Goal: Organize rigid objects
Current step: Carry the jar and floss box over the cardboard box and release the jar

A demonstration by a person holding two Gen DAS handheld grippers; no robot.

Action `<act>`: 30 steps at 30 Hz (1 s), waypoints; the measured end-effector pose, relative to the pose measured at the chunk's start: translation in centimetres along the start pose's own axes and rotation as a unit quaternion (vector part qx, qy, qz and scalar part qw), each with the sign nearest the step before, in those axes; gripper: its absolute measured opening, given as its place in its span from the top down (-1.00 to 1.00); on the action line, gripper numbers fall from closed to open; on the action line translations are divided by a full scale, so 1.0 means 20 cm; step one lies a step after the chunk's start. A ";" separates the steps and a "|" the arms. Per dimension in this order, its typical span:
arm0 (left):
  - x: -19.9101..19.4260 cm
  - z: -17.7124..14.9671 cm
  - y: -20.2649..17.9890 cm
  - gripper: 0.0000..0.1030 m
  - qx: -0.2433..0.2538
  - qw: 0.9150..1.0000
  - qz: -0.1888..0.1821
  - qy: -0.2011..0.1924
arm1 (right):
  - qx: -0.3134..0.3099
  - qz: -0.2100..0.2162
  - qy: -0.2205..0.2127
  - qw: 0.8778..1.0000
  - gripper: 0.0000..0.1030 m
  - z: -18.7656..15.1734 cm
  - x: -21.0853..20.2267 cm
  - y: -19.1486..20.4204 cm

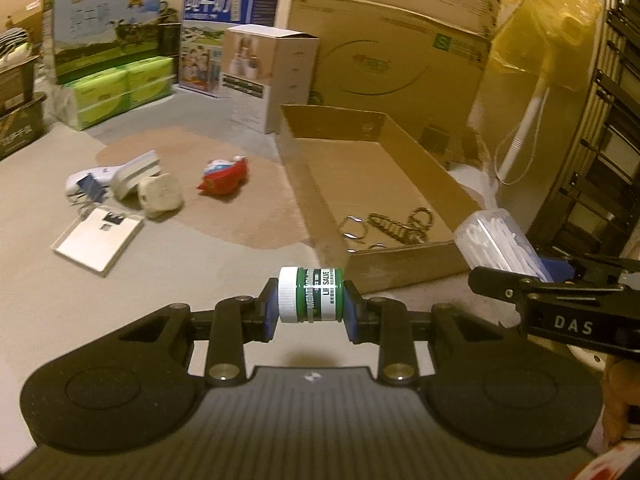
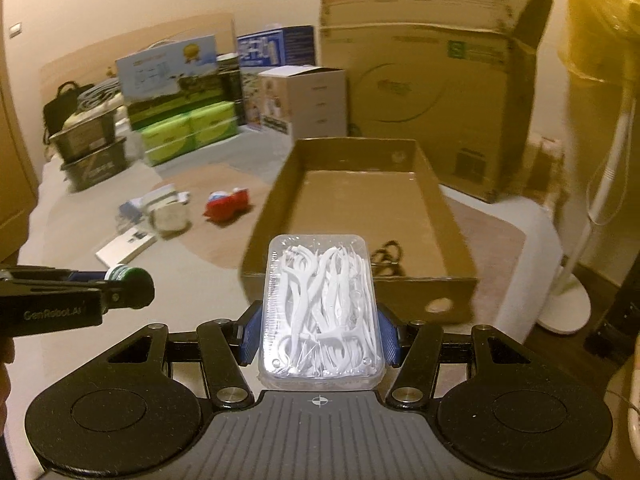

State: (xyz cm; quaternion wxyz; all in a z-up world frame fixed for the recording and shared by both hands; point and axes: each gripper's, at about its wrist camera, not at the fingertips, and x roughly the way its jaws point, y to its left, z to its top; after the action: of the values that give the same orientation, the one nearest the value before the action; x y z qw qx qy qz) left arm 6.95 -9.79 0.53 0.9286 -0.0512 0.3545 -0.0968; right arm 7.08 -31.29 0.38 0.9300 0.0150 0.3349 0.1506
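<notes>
My left gripper (image 1: 311, 305) is shut on a small green lip-salve jar (image 1: 312, 295) with a white lid, held sideways above the floor, just left of the box's near corner. My right gripper (image 2: 320, 338) is shut on a clear plastic box of white floss picks (image 2: 320, 308), held in front of the open shallow cardboard box (image 2: 452, 220). That box (image 1: 404, 266) holds metal rings and a chain (image 1: 394, 226) near its front wall. The floss box also shows at the right of the left wrist view (image 1: 502, 240), and the jar shows at the left of the right wrist view (image 2: 120, 272).
On the floor to the left lie a red and white toy (image 1: 224, 176), a beige case (image 1: 160, 196), a white flat box (image 1: 98, 240) and other small white items (image 1: 86, 184). Cartons (image 1: 396, 48) and green packs (image 1: 116, 88) line the back wall. A fan stand (image 2: 568, 308) is right.
</notes>
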 end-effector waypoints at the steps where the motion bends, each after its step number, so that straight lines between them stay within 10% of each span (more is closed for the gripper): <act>1: 0.01 0.00 -0.02 0.45 0.003 1.000 -0.003 0.000 | 0.003 -0.003 0.000 1.000 -0.11 0.00 0.00 -0.02; 30: 0.34 0.29 -0.24 0.45 0.016 0.999 -0.032 -0.001 | 0.006 -0.039 0.004 0.999 -0.11 0.20 0.19 -0.31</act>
State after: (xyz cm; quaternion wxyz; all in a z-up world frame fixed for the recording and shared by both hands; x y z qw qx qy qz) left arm 15.20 -15.84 1.24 0.9262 -0.0480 0.3499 -0.1321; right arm 14.18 -35.85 0.32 0.9336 0.0065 0.3402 0.1125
